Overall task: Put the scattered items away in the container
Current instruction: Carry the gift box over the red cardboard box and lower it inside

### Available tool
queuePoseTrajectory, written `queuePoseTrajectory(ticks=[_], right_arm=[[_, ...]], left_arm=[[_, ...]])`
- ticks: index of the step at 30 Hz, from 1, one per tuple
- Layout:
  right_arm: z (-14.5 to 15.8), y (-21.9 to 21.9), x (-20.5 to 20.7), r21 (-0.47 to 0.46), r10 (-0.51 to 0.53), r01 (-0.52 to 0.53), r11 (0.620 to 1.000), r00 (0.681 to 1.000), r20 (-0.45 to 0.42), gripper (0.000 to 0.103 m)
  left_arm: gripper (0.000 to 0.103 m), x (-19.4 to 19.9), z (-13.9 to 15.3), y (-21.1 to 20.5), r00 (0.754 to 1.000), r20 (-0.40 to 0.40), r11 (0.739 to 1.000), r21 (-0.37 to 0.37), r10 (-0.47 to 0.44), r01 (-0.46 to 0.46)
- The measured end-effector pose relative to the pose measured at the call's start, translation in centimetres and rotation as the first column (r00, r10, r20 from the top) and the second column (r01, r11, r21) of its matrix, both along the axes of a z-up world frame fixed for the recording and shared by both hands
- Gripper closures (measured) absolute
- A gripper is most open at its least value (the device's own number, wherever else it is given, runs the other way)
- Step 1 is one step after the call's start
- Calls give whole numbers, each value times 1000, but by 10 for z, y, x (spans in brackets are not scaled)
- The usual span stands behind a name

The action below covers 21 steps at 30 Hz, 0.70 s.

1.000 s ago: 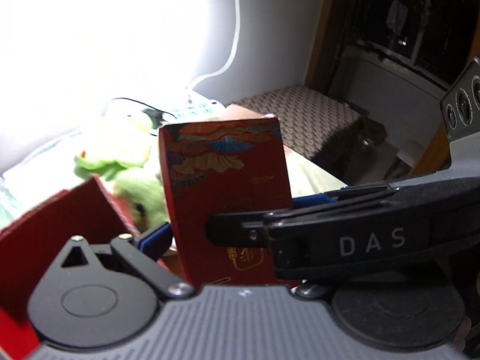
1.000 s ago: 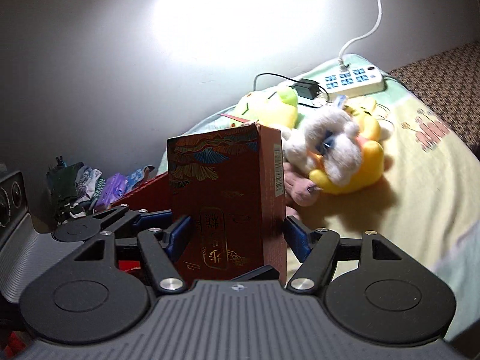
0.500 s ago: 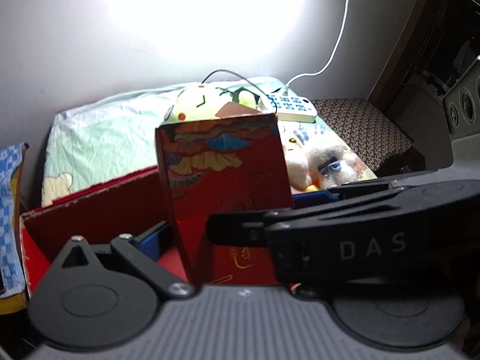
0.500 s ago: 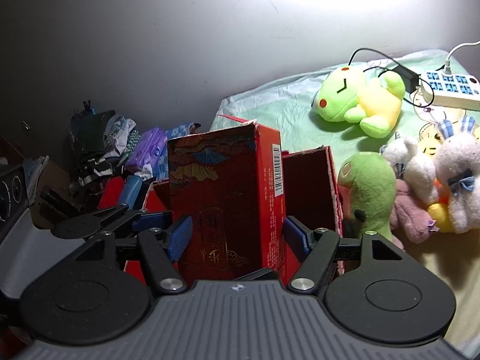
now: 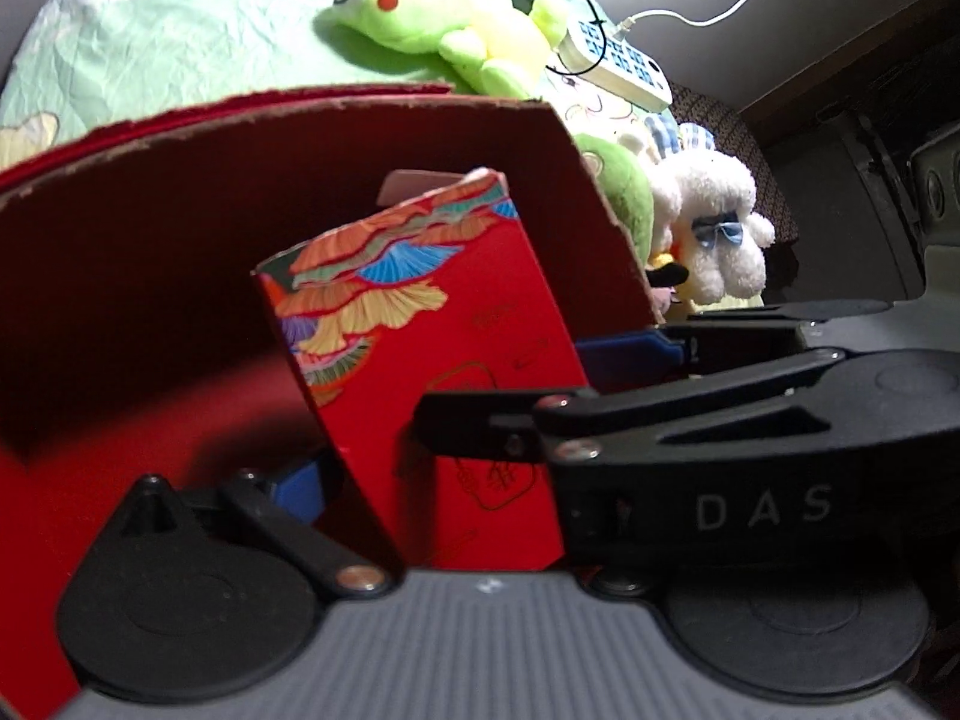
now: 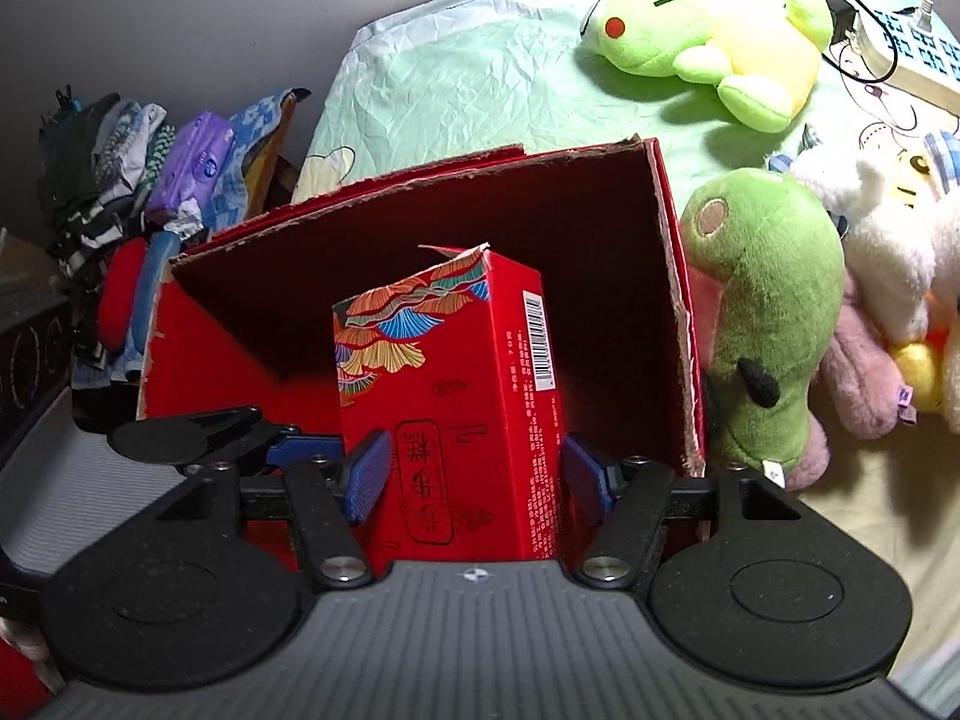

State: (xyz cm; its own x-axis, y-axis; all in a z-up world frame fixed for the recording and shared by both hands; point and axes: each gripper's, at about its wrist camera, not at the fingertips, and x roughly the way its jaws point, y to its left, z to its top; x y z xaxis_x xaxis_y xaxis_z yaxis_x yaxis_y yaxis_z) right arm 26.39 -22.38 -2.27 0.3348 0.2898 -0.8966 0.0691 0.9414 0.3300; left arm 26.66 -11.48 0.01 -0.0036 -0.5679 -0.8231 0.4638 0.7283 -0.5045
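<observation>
Step in hand: the red printed carton [image 6: 456, 396] was being lowered into the open red cardboard container [image 6: 672, 276]; judged nearly placed, not yet let go.
Carton position: seen at centre frame in the right wrist view, upright with a slight tilt, its torn top flap below the container's rim; whether its base touched the floor could not be told.
Right gripper [image 6: 474, 468]: jaws were closing, blue pads pressed on the carton's two sides.
Left gripper [image 5: 474, 414]: its blue pads were set against the same carton [image 5: 432, 372], holding it.
Advice: the carton should be set flat before release, clear of the right wall.
Remaining: the green plush toy [image 6: 762, 324] lay just outside the container, right of centre.
</observation>
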Motion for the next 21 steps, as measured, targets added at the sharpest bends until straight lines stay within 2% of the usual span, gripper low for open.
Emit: queuePoseTrajectory(ticks=[2,4,9,12,15,18,21], right_arm=[[0,4,4,-46,11,-11,999,1000,-14,41],[-2,7,6,-103,17,-20,994,1000,-25,49],[-10,20,16,-246,61,-74,967,996,-58,63],[-13,26,20,-311,83,-98,945,995,-62,64],[-11,23,23,-303,75,-87,949,996,-50,64],[-5,15,21,-288,59,-56,956,998,-1,60],[3,2,13,-238,9,5,971,998,60,56]], left_arm=[[2,4,-8,0,999,-53,1000,-20,-2,1],[2,7,-12,0,996,-85,999,-32,-11,8],[1,6,-22,-14,994,-68,996,14,-91,92],[1,6,-33,-21,987,-84,991,22,-134,136],[1,10,-34,-27,983,-99,987,11,-158,159],[1,17,-40,-35,980,-112,984,56,-164,171],[1,27,-54,-45,972,-185,984,68,-147,162]])
